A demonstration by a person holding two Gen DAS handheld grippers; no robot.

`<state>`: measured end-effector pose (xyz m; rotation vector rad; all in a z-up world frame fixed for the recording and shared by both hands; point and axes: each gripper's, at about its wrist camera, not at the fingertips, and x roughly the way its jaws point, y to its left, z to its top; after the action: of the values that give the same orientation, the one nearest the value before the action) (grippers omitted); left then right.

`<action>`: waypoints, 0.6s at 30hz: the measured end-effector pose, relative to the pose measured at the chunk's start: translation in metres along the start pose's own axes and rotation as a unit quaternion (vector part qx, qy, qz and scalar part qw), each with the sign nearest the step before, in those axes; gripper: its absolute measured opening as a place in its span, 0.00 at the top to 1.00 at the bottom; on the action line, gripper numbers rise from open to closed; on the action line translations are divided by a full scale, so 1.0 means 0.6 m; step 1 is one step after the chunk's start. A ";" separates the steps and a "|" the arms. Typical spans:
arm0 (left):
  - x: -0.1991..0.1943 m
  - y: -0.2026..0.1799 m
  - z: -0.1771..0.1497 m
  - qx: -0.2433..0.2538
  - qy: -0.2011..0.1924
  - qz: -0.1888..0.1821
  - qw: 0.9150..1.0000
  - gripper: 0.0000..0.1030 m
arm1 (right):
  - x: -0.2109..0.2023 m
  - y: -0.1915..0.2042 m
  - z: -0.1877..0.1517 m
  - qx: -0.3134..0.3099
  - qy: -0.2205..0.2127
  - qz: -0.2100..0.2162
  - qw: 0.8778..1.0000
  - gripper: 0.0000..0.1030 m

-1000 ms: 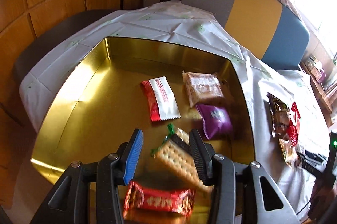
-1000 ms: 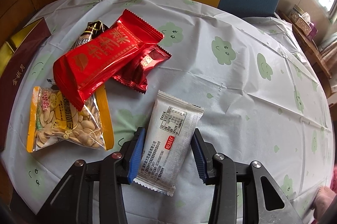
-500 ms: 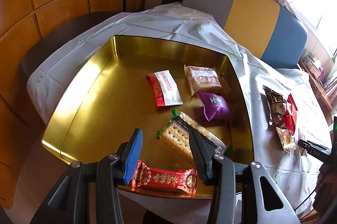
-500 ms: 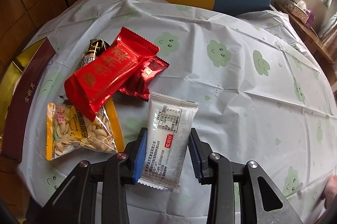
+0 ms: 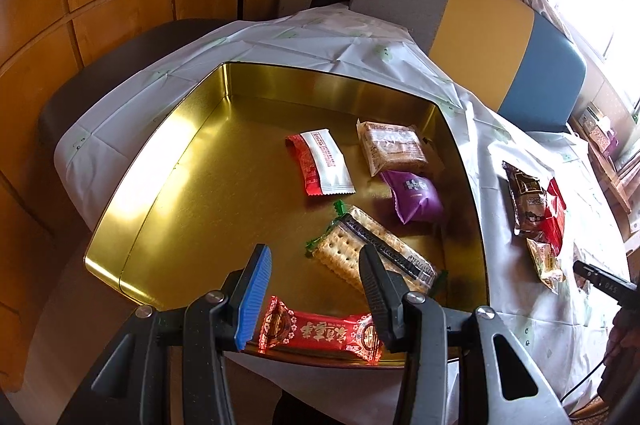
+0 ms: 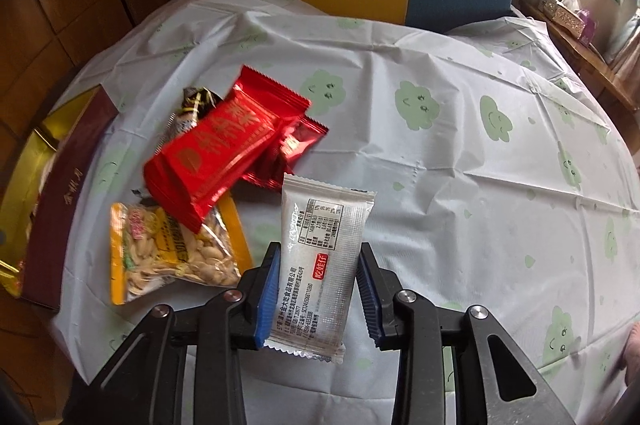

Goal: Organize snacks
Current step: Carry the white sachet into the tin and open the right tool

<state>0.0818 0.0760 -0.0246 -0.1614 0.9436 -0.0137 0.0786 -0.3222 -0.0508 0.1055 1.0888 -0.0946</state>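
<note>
Snacks: one white packet sits clamped in the right gripper above the tablecloth; four more lie near it. The left gripper hangs open and empty over the gold tin, which holds five snacks

Gold tin — white tablecloth, green cloud faces.

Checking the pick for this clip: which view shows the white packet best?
The right wrist view: the white packet fills the centre, printed back up, clamped between the right gripper fingers above the tablecloth. The left wrist view does not show it.
</note>
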 end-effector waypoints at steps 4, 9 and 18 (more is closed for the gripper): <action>0.000 0.002 0.000 -0.003 -0.001 -0.002 1.000 0.55 | -0.021 0.026 0.004 -0.013 -0.013 0.018 1.000 0.64; -0.011 0.009 0.004 -0.004 -0.014 -0.002 1.000 0.55 | -0.060 0.079 0.012 -0.039 -0.040 0.054 0.997 0.64; -0.028 0.060 0.010 -0.037 -0.034 0.014 0.999 0.55 | -0.093 0.273 0.032 -0.133 -0.047 0.181 0.973 0.65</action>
<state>0.0748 0.1140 -0.0127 -0.2160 0.8794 0.0534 0.0907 -0.1610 0.0140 0.0573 0.9631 0.3705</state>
